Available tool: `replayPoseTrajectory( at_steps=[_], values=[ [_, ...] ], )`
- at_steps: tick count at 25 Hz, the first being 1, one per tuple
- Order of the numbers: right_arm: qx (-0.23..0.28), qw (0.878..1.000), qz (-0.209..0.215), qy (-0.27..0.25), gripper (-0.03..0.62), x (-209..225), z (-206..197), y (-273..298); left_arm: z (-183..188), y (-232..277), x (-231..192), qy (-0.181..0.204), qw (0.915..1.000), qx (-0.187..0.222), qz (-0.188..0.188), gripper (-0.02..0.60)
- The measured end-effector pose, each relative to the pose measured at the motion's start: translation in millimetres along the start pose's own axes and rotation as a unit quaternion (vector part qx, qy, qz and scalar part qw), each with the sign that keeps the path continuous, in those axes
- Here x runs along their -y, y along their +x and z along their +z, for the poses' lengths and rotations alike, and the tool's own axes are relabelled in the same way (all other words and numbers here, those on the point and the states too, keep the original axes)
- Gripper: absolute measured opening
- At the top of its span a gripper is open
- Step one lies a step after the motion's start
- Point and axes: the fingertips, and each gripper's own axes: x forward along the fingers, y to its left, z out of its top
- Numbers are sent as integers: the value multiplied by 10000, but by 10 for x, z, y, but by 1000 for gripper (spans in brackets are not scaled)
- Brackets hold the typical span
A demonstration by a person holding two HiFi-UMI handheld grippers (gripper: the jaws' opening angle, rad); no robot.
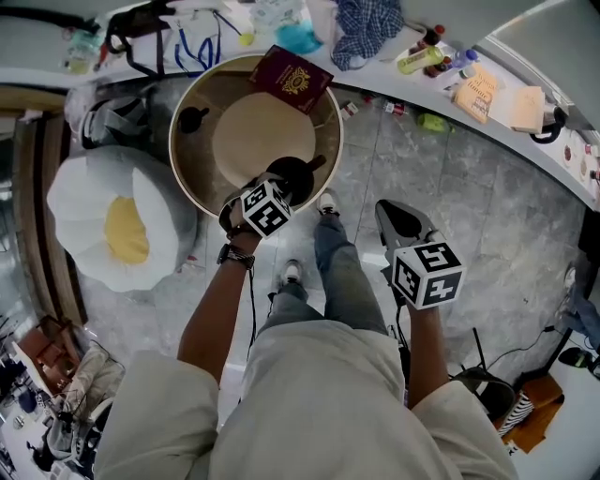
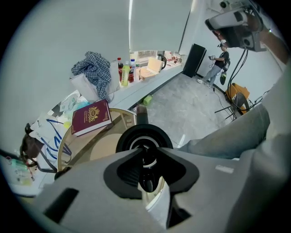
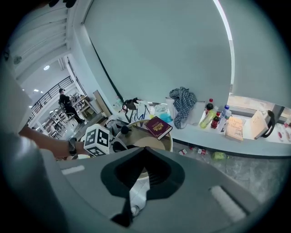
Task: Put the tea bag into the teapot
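The black teapot (image 1: 302,174) stands uncovered at the near edge of the round table (image 1: 178,159). My left gripper (image 1: 281,192) points steeply down right over it. In the left gripper view the teapot's mouth (image 2: 132,136) lies straight below the left gripper (image 2: 145,152), whose jaws stand a narrow gap apart. I see no tea bag between them or anywhere else. A small black lid (image 1: 191,118) lies on the table's left side. My right gripper (image 1: 392,217) hangs off the table to the right, above the floor. Its tips (image 3: 144,149) meet with nothing held.
A maroon book (image 1: 291,78) overhangs the table's far rim. A white and yellow egg-shaped cushion (image 1: 112,220) lies left of the table. Behind runs a ledge with bottles (image 1: 422,58), a checked cloth (image 1: 367,28) and boxes. The person's legs and shoes are below the table edge.
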Motion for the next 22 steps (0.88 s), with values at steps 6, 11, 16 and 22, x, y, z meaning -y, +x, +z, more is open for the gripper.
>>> replayPoseTrajectory(
  at_steps=[6,11,16,22],
  values=[
    [58,9996,157,-226,6,-139,136,-12,-4,-288,-33,-354,9986,304,257,71],
    [149,9982,252,-515,6,-308,245,-93,-3,-581,-39,-935,9915,809,407,32],
    [306,9968,256,-691,6,-422,353,-260,12,-957,-21,-1491,9777,1393,496,6],
    [550,9943,126,-900,6,-603,413,-553,95,-1576,106,-1695,9598,2118,718,6]
  ],
)
